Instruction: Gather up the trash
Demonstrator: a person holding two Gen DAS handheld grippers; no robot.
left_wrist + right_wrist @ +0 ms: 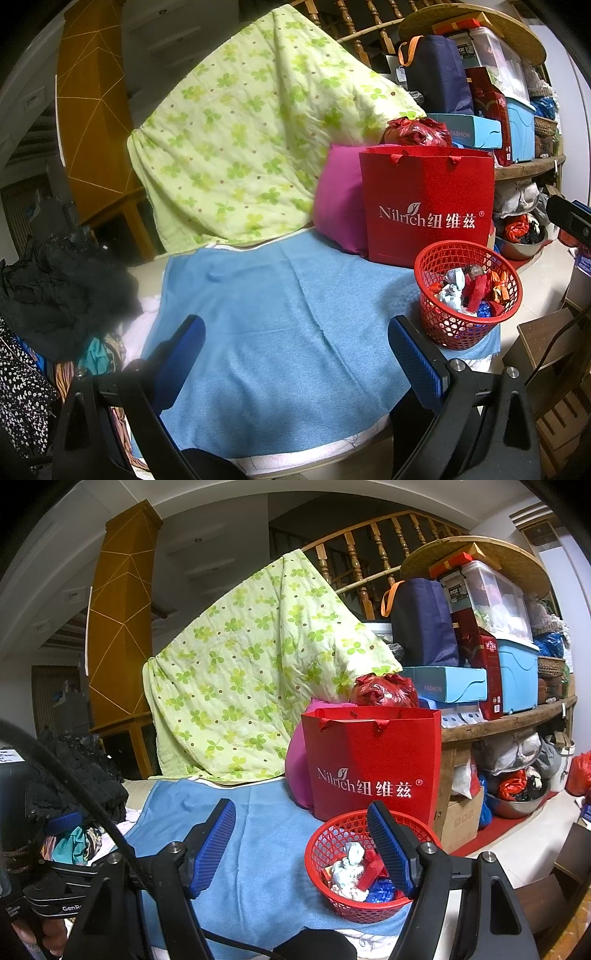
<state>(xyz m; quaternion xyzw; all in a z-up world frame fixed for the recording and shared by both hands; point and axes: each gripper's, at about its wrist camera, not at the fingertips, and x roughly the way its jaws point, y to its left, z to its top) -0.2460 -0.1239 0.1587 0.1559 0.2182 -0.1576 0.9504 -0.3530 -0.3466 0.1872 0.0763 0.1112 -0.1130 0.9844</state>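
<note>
Red plastic mesh basket [354,867]; matt blue cloth [277,332]; glossy red paper bag [373,764].

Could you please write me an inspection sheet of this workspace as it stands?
Surface: blue cloth covers it; bare where the grippers point.
Job's things: red basket at the cloth's right edge, holding crumpled wrappers.
Clutter: red paper bag, pink cushion, green quilt, black clothing.
Grippers: left gripper open, empty; right gripper open, empty.
Cables: black cable crosses the right wrist view.
Surroundings: crowded shelf, stair railing.
</note>
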